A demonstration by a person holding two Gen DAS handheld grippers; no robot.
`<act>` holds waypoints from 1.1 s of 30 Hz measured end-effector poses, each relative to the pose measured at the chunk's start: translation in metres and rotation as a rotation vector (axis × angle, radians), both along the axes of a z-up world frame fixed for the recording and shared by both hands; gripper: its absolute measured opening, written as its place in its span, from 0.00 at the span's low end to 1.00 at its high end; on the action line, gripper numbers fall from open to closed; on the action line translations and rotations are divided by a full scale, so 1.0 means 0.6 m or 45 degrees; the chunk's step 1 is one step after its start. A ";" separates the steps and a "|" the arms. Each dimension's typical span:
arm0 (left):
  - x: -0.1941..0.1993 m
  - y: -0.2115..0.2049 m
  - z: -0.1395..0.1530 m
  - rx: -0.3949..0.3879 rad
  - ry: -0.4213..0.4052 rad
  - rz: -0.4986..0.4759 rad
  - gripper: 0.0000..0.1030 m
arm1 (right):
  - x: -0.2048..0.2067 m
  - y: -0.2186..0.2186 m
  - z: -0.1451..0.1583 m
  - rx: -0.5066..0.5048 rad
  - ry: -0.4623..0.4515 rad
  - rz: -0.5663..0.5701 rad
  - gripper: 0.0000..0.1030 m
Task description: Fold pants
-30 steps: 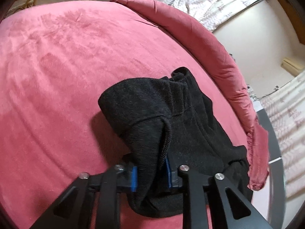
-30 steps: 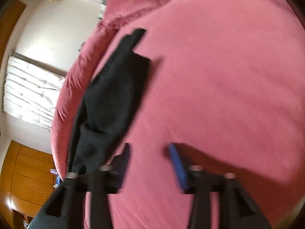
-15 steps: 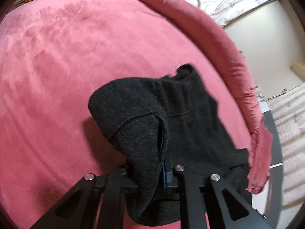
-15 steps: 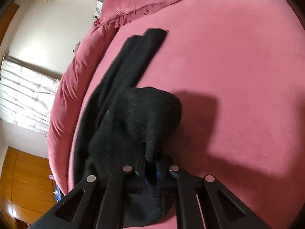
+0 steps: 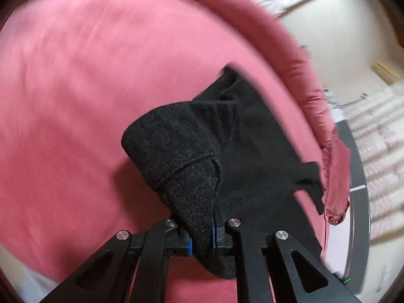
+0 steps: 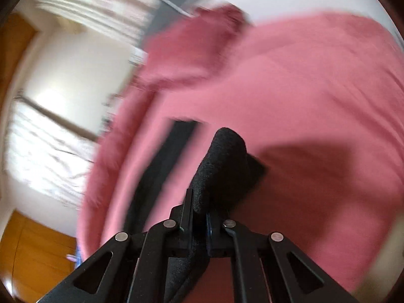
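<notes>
Black knit pants (image 5: 252, 151) lie on a pink bed (image 5: 75, 88), stretched along its right side. My left gripper (image 5: 202, 237) is shut on a thick fold of the pants, which bulges up over its blue pads. In the right wrist view, my right gripper (image 6: 199, 217) is shut on another fold of the pants (image 6: 222, 166), lifted off the bed (image 6: 315, 88); more black cloth trails down to the left of it. The picture there is smeared by motion.
A raised pink padded rim (image 5: 290, 45) curves round the bed's edge, with a grey frame (image 5: 358, 189) beyond it. White curtains (image 6: 50, 139), a cream wall and wooden cupboards (image 6: 32, 252) stand past the bed.
Both grippers went from open to shut on folds of the black pants. The right one has since risen with its fold, and the left has shifted a little with its own.
</notes>
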State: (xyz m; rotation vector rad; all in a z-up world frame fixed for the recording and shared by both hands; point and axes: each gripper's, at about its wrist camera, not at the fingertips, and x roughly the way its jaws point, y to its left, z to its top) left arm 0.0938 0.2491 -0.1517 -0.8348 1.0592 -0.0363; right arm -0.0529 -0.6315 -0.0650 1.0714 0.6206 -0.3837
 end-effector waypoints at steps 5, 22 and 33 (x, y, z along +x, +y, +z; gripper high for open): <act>-0.026 0.012 -0.049 -0.162 0.003 0.205 0.23 | -0.102 -0.027 -0.200 0.396 0.057 -0.189 0.07; -0.007 0.020 0.076 -0.144 -0.212 0.150 0.09 | -0.069 -0.007 -0.101 0.181 -0.082 -0.049 0.09; -0.041 -0.003 0.063 0.182 -0.094 -0.098 0.25 | -0.077 -0.002 -0.138 -0.014 0.386 -0.028 0.34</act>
